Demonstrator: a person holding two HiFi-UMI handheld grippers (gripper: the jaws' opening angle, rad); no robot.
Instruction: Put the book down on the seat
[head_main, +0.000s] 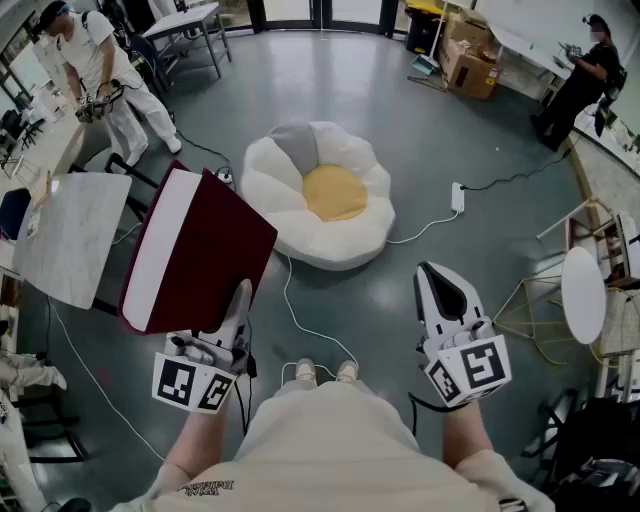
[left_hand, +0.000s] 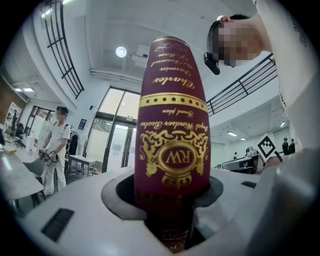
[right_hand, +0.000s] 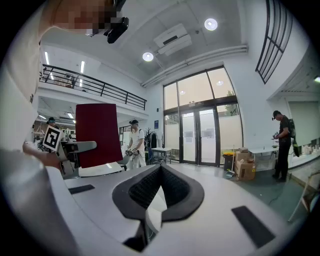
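Observation:
A maroon hardback book (head_main: 200, 250) with white page edges is held up off the floor at the left of the head view. My left gripper (head_main: 240, 300) is shut on its lower edge. In the left gripper view the book's gold-printed spine (left_hand: 172, 125) rises straight out from between the jaws of the left gripper (left_hand: 172, 215). The seat (head_main: 318, 195), a white flower-shaped cushion with a yellow centre, lies on the grey floor ahead of the book and to its right. My right gripper (head_main: 440, 280) hangs at the right, shut and empty (right_hand: 160, 172). The book (right_hand: 98, 132) also shows in the right gripper view.
A marble-topped table (head_main: 70, 235) stands close on the left. A white cable (head_main: 300, 320) runs over the floor between my feet and the seat, with a power strip (head_main: 457, 197) to its right. A round white table (head_main: 583, 295) stands right. People (head_main: 100, 60) stand far off.

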